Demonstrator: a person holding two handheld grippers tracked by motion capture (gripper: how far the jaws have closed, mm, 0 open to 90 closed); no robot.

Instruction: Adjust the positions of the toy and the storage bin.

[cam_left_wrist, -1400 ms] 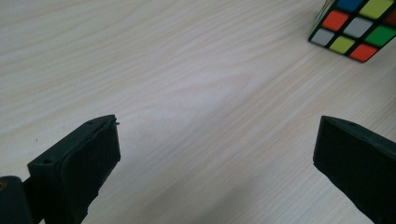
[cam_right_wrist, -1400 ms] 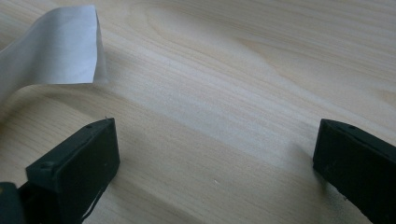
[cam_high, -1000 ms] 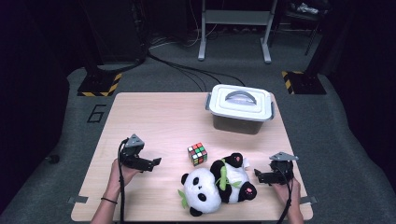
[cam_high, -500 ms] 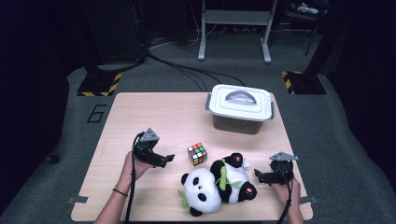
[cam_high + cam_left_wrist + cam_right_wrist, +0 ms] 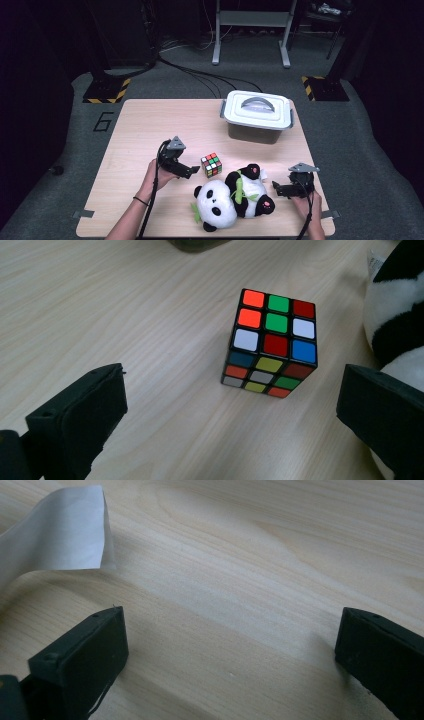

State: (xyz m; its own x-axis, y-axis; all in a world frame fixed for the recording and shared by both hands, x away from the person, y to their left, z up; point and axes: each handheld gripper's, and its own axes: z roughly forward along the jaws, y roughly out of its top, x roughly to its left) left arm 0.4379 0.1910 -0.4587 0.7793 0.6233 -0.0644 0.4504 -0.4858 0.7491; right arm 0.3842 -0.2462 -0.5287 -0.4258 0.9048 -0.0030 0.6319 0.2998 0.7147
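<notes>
We log the puzzle cube (image 5: 211,165) sitting flat on the desk (image 5: 145,125), just left of the plush panda (image 5: 235,197). The left hand-held gripper (image 5: 194,171) points at the cube from just beside it, jaws spread wide and nothing between them; in the left gripper view the cube (image 5: 271,343) lies ahead of both jaw tips, untouched. The panda (image 5: 397,325) is cut off at that view's right edge, part of it hidden behind the right-hand jaw. The right hand-held gripper (image 5: 276,188) rests low beside the panda's far side, jaws likewise apart over bare wood. A white tag (image 5: 65,532) is cropped at its view's upper left; we cannot read it. The lidded white box (image 5: 257,114) stands at the desk's far right, contents hidden.
</notes>
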